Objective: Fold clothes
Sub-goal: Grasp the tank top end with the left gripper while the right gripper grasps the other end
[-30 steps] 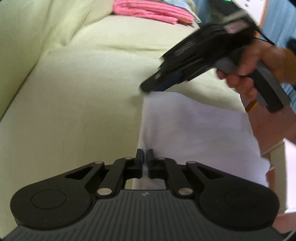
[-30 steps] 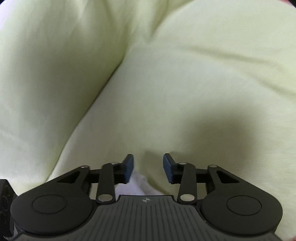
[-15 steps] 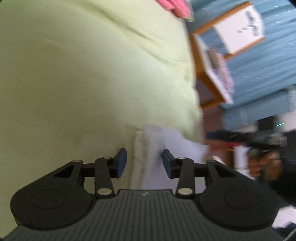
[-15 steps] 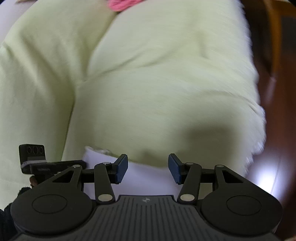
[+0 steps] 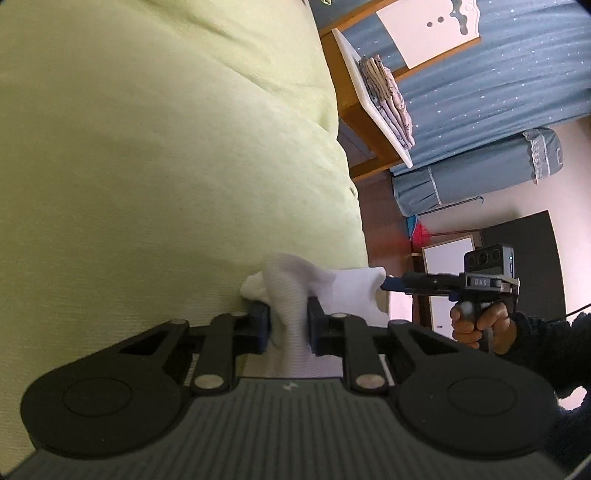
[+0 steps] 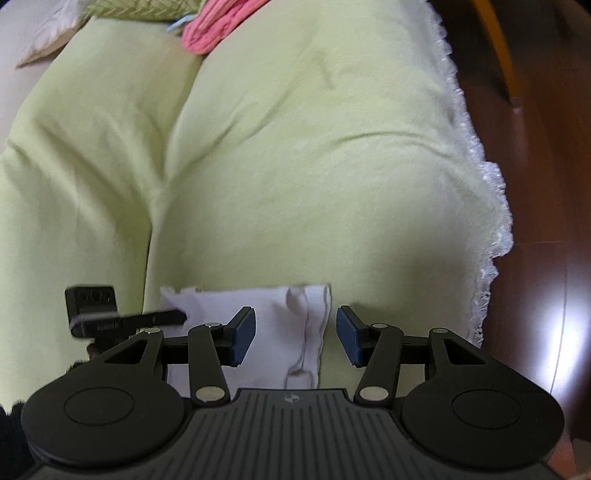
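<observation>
One white cloth (image 5: 343, 291) lies on the pale green sofa cover (image 5: 147, 166), near the cover's lace-trimmed front edge, with its long side running along that edge. In the left wrist view a bunched fold of the cloth stands up between the pads of the left gripper (image 5: 289, 325), whose jaws are closing on it. In the right wrist view the right gripper (image 6: 295, 334) has its fingers spread, and the cloth's hemmed end lies between them and a little beyond, not touched by either pad. Judging from this, the right gripper must come forward and down over that hem to match the left one's hold at the other end. Most of the cloth is hidden under both gripper bodies, so its full outline and fold count cannot be made out. A pink garment (image 6: 218, 26) sits far back on the sofa, partly cut off at the picture's top.
</observation>
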The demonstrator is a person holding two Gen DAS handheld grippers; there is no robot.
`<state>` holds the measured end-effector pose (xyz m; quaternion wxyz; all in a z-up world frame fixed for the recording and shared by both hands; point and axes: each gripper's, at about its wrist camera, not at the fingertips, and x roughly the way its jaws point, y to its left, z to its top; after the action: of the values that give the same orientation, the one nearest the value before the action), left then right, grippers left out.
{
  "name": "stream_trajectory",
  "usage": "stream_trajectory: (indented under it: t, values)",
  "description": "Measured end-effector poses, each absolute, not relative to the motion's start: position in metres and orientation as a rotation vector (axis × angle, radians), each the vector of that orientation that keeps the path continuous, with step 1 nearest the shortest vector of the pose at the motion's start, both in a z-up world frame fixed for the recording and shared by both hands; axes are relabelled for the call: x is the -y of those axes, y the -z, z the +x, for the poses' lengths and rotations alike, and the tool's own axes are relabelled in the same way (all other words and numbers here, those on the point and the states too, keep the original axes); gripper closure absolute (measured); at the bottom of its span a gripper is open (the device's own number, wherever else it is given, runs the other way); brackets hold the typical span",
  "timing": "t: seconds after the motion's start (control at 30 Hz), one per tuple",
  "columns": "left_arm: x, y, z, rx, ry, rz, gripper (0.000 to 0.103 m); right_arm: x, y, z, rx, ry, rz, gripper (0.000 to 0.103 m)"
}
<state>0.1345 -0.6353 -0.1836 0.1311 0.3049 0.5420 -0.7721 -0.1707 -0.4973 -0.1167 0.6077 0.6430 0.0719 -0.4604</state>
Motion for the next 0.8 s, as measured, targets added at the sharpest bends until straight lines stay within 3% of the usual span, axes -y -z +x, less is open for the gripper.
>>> stream_trajectory:
  t: [0.3, 0.4, 0.47, 0.5, 0.8]
  values:
    - [0.628, 0.178, 0.133, -1.518, 2.236, 0.901, 0.086, 0.484, 0.122, -0.166, -0.113, 1.0, 1.415, 0.05]
    - [0.627, 0.175, 0.135, -1.501, 2.241, 0.904, 0.086, 0.486, 0.128, -0.165, -0.09, 0.975, 1.402, 0.06]
    - [0.625, 0.174, 0.135, -1.484, 2.245, 0.908, 0.086, 0.488, 0.132, -0.164, -0.083, 0.954, 1.41, 0.087]
    - [0.623, 0.172, 0.135, -1.469, 2.249, 0.913, 0.086, 0.49, 0.135, -0.16, -0.104, 0.927, 1.41, 0.092]
    - [0.585, 0.127, 0.141, -1.198, 2.249, 0.896, 0.091, 0.497, 0.078, -0.149, -0.201, 0.969, 1.204, 0.097]
